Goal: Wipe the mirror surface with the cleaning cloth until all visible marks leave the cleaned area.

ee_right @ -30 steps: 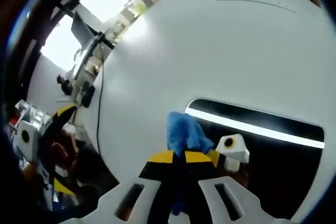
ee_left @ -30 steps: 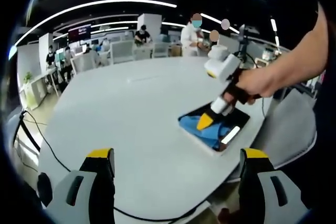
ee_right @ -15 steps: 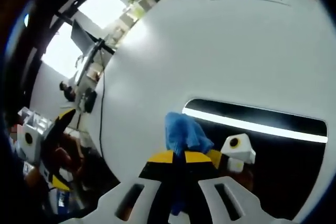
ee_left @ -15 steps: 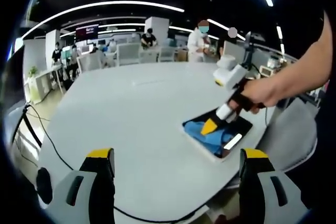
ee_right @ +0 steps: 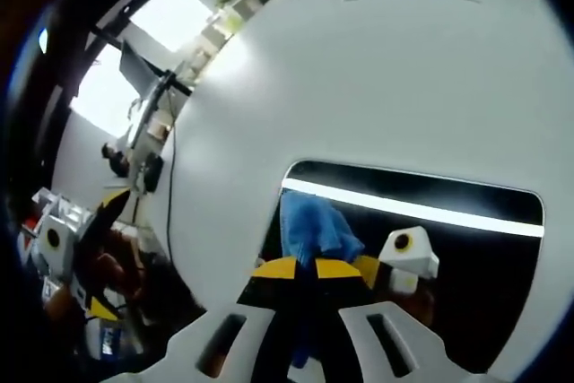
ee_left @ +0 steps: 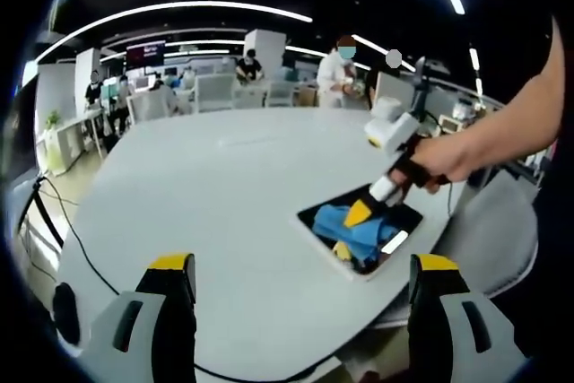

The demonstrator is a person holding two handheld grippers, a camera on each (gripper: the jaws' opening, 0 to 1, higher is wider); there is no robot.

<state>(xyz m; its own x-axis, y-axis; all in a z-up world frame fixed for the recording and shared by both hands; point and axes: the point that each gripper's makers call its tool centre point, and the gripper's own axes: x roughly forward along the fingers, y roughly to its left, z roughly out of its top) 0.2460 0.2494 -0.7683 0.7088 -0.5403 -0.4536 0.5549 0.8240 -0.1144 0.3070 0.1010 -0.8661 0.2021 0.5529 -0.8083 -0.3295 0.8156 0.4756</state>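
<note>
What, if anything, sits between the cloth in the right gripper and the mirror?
Nothing visible. The right gripper, shut on the blue cleaning cloth, presses it straight onto the mirror, on the white table.

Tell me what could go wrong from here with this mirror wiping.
The mirror lies loose near the table's edge, and the left hand-held gripper hangs open, not steadying it, so wiping strokes could push it off. The right hand-held gripper pinches the blue cloth close to the glass; its tips might scrape the surface, or the cloth could slip free.
</note>
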